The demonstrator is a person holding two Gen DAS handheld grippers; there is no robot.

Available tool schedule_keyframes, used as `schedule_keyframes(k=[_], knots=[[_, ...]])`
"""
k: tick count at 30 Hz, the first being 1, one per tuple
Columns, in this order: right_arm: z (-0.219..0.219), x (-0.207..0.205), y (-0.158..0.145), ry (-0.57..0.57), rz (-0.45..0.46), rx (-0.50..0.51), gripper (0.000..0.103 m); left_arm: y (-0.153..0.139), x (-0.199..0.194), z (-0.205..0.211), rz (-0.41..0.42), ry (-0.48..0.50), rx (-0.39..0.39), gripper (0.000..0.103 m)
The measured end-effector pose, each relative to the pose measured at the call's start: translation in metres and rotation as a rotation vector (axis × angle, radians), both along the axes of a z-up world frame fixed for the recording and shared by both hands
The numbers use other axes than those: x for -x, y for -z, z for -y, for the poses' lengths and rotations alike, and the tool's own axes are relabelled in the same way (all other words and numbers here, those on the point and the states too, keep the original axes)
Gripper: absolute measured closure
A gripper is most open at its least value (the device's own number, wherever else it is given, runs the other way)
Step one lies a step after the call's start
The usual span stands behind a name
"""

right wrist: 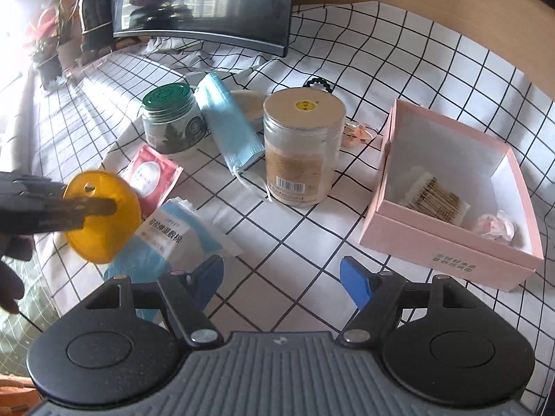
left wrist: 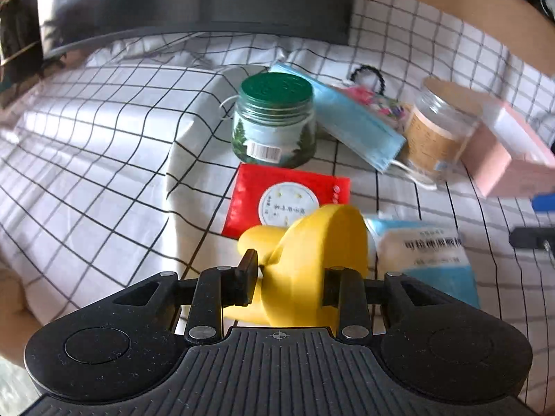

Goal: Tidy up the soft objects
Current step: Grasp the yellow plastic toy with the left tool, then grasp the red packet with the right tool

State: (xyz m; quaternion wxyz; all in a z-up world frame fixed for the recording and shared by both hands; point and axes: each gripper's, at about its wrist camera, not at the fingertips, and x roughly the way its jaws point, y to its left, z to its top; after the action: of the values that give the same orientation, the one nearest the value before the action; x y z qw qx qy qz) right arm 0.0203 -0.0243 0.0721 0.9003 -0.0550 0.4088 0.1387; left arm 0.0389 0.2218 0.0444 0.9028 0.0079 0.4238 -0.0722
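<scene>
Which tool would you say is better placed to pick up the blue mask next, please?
Right. The right tool is open and empty, facing the mask, while the left tool is shut on the yellow disc.

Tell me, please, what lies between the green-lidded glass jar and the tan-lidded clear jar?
A folded blue face mask lies between the green-lidded jar and the tan-lidded jar, clearest in the right wrist view.

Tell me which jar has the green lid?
The short jar with tree pictures, left of the blue face mask, has the green lid. The taller clear jar on the mask's other side has a flat tan lid with a yellow sticker.
</scene>
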Motion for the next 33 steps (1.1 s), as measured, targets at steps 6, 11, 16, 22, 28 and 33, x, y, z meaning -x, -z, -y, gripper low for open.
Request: schedule_keyframes(k=[6,11,16,22,28,33], knots=[[-0.009,-0.009,-0.008,-0.08,-0.002,-0.016,0.028,0.01,0.0,-0.021,-0.014,-0.033,0.161,0.066],[-0.049,-0.044,-0.025,-0.243,-0.011,-0.036,0.028,0.016,0.003,-0.035,-0.009,-0.047,0.261,0.066],[-0.103,-0.107,-0.024,-0.345,-0.093,-0.052,0.028,0.019,0.001,-0.028,0.03,-0.036,0.221,0.068],[-0.148,-0.161,0.004,-0.37,-0.215,-0.059,0.033,0.022,0.005,-0.033,0.051,-0.012,0.229,0.07],[-0.155,-0.163,0.016,-0.45,-0.411,-0.13,0.076,0.026,0.01,-0.045,0.044,-0.022,0.304,0.073],[-0.17,-0.158,0.02,-0.517,-0.443,-0.109,0.077,0.027,0.009,-0.048,0.033,-0.016,0.325,0.073]])
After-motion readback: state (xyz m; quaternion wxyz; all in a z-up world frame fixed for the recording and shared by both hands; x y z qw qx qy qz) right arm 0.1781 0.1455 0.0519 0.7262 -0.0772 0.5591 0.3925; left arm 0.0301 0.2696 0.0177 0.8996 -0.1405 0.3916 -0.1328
